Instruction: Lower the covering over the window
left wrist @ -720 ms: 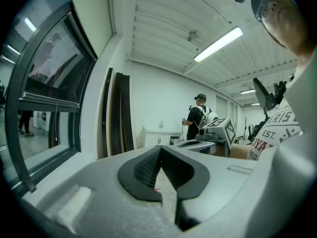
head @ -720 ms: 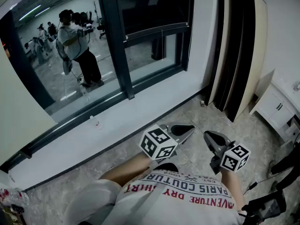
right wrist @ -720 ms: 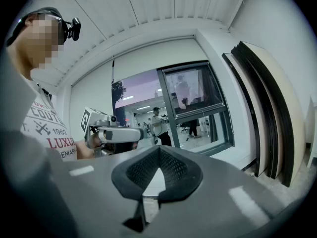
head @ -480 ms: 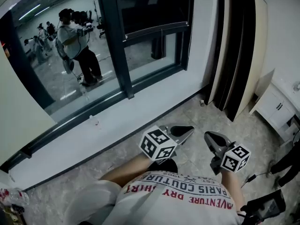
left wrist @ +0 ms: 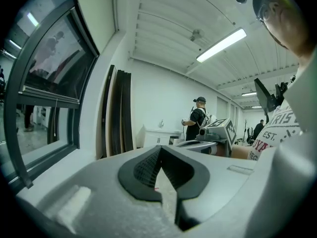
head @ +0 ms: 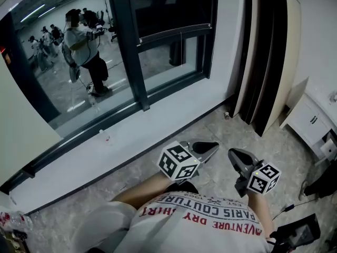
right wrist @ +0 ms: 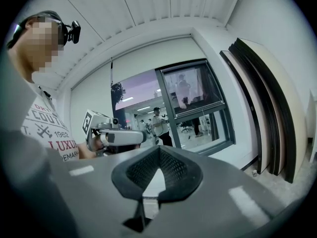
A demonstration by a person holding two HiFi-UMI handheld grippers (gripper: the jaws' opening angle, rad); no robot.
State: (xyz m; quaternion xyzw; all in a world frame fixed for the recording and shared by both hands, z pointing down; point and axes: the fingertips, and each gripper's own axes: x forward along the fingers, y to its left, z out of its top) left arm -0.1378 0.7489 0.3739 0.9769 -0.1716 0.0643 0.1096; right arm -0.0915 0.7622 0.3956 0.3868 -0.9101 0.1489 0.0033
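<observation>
Though shut and empty, left hand-held gripper (head: 212, 146), right hand-held gripper (head: 233, 153) well short of window (head: 158, 51).

Window glass (head: 79, 62): glossy and clear, with reflections on it.
Window frame (head: 129, 51): dark, matt, smooth, metal by the look of it.
Sill (head: 158, 125): white, smooth, slight sheen.
Floor (head: 221, 130): grey marbled tiles, polished, with thin joints.
Left gripper (head: 209, 146): grey matt plastic shell, finely grainy in the left gripper view.
Right gripper (head: 236, 154): the same grey matt plastic, with soft highlights.
Pads (left wrist: 143, 170): black, ribbed, dull and rubbery.
Marker cube (head: 178, 161): white faces with black printed squares, matt.
T-shirt (head: 200, 220): white cloth with printed lettering.
Cabinet (head: 308, 120): white, smooth, satin.
Ceiling (left wrist: 163, 14): white slatted panels, smooth.
</observation>
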